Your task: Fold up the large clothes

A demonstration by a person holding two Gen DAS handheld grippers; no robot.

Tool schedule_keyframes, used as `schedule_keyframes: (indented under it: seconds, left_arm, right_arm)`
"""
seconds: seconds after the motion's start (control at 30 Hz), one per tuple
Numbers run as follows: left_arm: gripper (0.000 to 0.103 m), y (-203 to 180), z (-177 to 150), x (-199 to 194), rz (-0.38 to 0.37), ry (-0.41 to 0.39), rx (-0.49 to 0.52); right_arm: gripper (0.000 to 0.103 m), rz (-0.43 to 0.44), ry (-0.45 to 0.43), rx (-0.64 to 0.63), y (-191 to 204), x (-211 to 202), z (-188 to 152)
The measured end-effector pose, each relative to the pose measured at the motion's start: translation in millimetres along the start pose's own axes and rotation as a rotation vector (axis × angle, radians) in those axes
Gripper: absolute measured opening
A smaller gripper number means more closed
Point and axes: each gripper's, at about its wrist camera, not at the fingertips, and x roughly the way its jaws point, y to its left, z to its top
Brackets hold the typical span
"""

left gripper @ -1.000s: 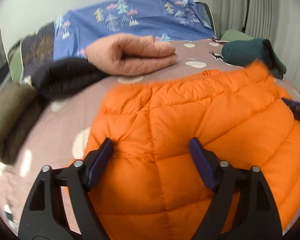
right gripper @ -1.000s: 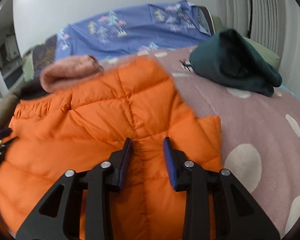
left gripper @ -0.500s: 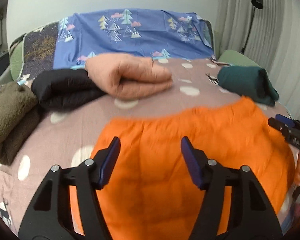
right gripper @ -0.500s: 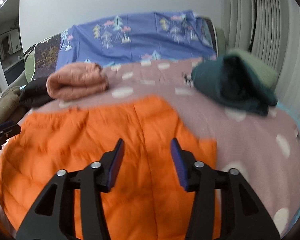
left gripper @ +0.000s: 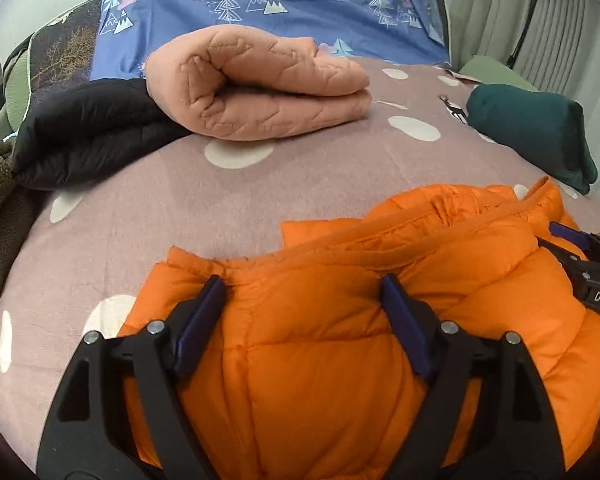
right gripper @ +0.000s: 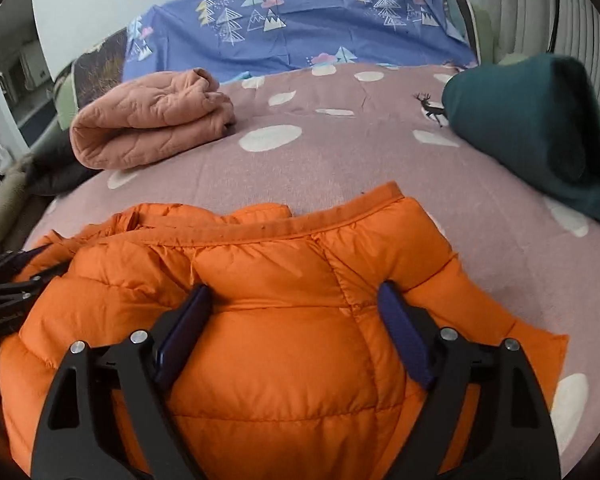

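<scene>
Now your bed (left gripper: 228, 200), with its pink spotted cover, shows more bare cloth at the far side than half a second ago. Back then the orange puffy jacket (left gripper: 340, 360) lay spread flat and wide. It is now doubled over into a thick bunch at the near edge of the bed, with its collar band running across the top of the pile.

Your left gripper (left gripper: 302, 304) sits with its jaws wide apart, the puffy cloth bulging up between them. You cannot tell if they pinch it. Your right gripper (right gripper: 294, 308) is the same, and it has opened wider than before.

At the far left of the bed, the folded peach quilted jacket (left gripper: 256, 88) rests on the black jacket (left gripper: 88, 128), and neither has moved. At the right edge, the dark green folded garment (right gripper: 536, 128) has stayed in its place.
</scene>
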Motion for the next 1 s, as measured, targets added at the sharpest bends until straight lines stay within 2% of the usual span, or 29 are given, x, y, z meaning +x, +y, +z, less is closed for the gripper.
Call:
schedule_keyframes:
  seconds: [0.5,0.83,1.0]
  left_arm:
    - [0.083,3.8,-6.0,7.9,-0.034,-0.014,-0.025]
    - [0.084,-0.9,-3.6,16.2,-0.003,-0.002,-0.008]
    - [0.084,1.8,-3.9,17.0,-0.020,-0.006,-0.023]
  right_arm:
    - [0.090,-0.037,0.008,-0.024,8.3,17.6,-4.9]
    - [0.091,-0.041,0.010,-0.023,8.1,22.7,-4.1]
    - [0.091,-0.070,-0.004,-0.033,11.3,24.0,-4.8]
